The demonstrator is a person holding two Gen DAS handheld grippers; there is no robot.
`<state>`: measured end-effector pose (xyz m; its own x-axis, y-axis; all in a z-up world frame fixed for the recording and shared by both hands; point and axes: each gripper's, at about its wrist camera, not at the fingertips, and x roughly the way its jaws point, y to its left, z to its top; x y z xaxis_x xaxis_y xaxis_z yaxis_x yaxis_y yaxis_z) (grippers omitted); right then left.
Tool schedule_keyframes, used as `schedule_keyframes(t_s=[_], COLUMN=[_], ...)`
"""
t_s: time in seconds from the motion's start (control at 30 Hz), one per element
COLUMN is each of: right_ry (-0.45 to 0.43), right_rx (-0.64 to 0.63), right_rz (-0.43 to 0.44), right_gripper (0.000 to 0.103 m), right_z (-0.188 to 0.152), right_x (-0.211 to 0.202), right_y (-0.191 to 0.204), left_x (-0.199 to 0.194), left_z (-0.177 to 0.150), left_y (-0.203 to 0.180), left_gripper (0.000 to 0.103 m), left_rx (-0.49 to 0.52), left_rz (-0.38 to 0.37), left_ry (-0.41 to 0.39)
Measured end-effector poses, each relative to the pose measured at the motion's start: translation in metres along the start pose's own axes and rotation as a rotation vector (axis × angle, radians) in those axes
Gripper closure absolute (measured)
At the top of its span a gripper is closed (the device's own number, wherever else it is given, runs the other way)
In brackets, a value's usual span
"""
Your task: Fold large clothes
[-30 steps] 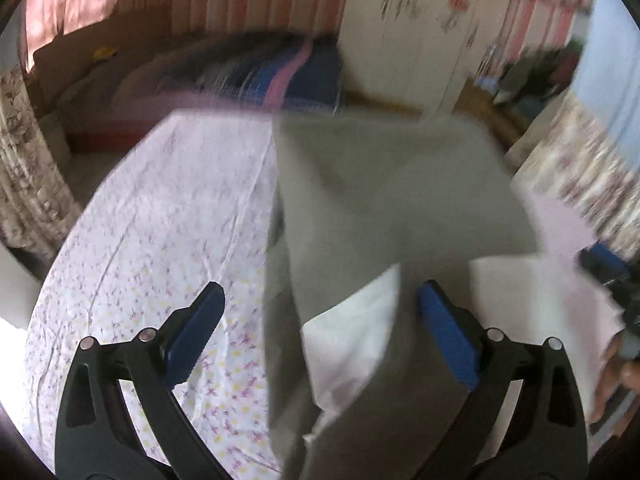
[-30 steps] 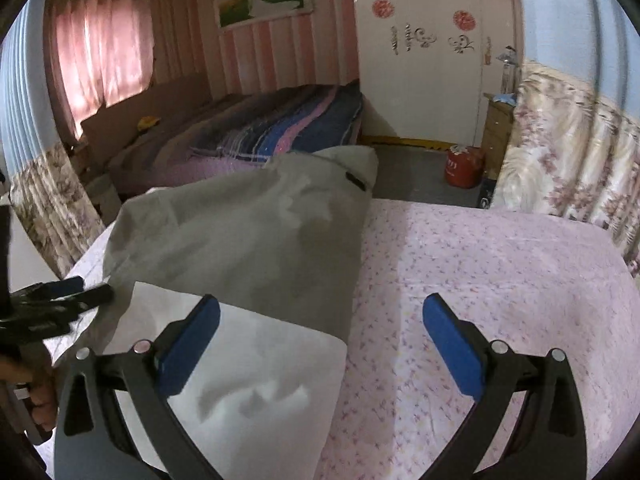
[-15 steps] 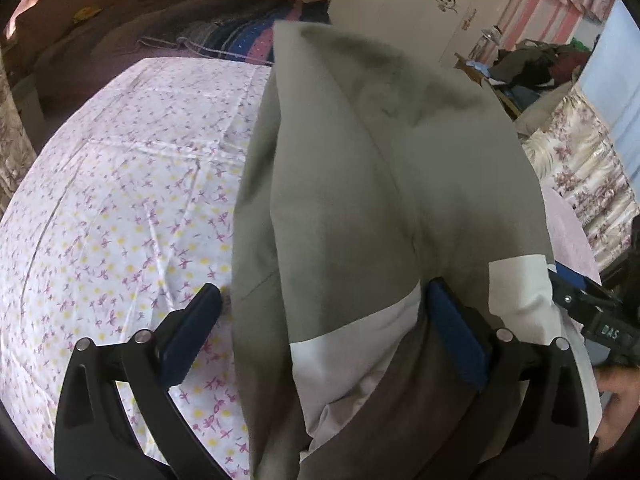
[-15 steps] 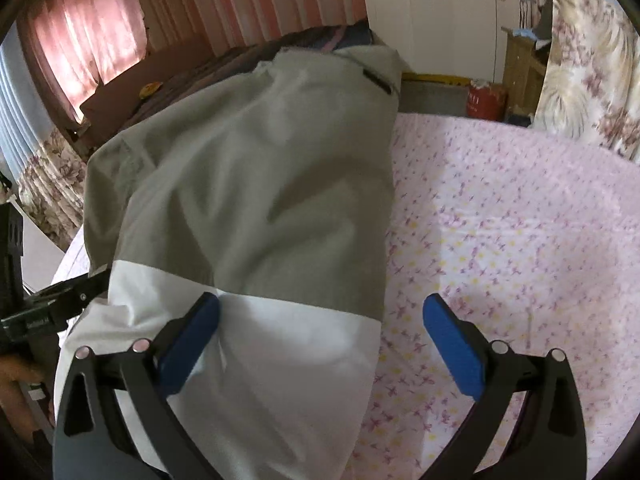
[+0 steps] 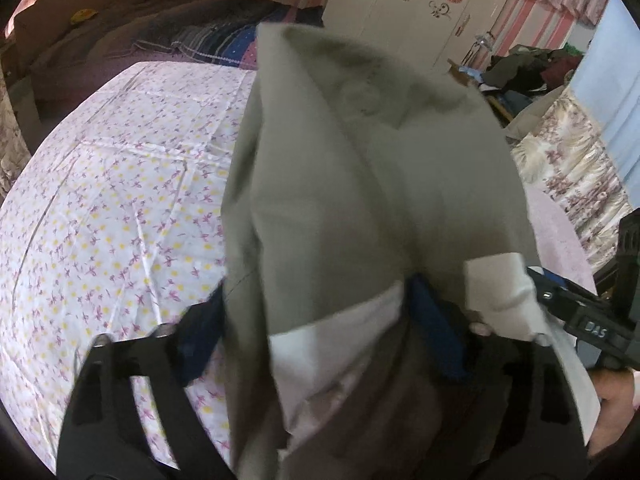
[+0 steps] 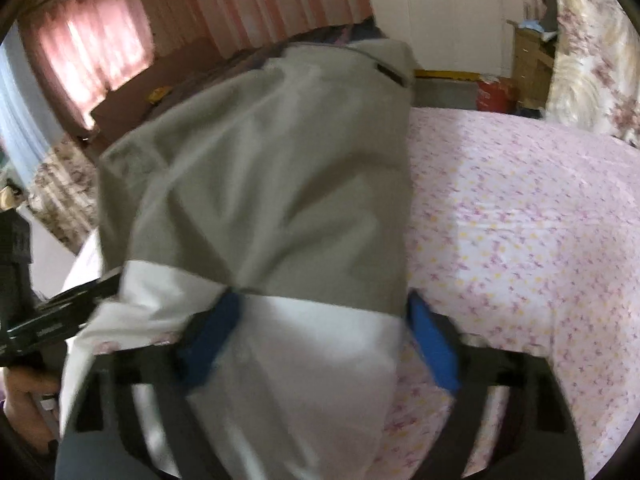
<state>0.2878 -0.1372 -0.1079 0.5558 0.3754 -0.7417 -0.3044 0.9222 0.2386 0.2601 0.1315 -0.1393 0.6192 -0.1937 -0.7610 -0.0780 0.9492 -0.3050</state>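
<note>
Left wrist view: olive-and-white cloth garment point(image 5: 360, 184) draped over floral pink bedsheet point(image 5: 120, 208), folded lengthwise, cross fold pending. Left gripper point(image 5: 320, 332) and right gripper point(image 6: 320, 332) half-closed around white hem, grip uncertain.

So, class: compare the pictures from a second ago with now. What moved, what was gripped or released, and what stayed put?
Both tools came down and forward onto the garment. The left tool and right tool, wide open a second ago, have narrowed around its near end, where grey meets white; neither looks fully shut yet. The garment remains lengthwise on the floral sheet, and nothing was let go.
</note>
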Motion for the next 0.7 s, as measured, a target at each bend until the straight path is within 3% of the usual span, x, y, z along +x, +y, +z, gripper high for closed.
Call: schedule_keyframes(t_s=[0.13, 0.27, 0.4, 0.57, 0.7], right_ry=[-0.013, -0.043, -0.088, -0.132, -0.170], right_rx=[0.008, 0.021, -0.027, -0.069, -0.077], right_rz=[-0.003, 0.008, -0.009, -0.008, -0.047], right_gripper=[0.044, 0.064, 0.075, 0.079, 0.079], right_z=[0.001, 0.004, 0.005, 0.014, 0.026], right_x=[-0.003, -0.012, -0.028, -0.063, -0.099], right_y=[0.001, -0.002, 0.004, -0.004, -0.040], left_x=[-0.006, -0.012, -0.030, -0.052, -0.047], left_z=[-0.001, 0.000, 0.005, 0.014, 0.013], left_y=[-0.015, -0.027, -0.048, -0.082, -0.129], left_gripper=[0.061, 0.070, 0.085, 0.090, 0.090], left_rx=[0.010, 0.033, 0.073, 0.100, 0.132], left_rz=[-0.002, 0.035, 0.068, 0.028, -0.019], left_ry=[-0.015, -0.025, -0.074, -0.107, -0.105])
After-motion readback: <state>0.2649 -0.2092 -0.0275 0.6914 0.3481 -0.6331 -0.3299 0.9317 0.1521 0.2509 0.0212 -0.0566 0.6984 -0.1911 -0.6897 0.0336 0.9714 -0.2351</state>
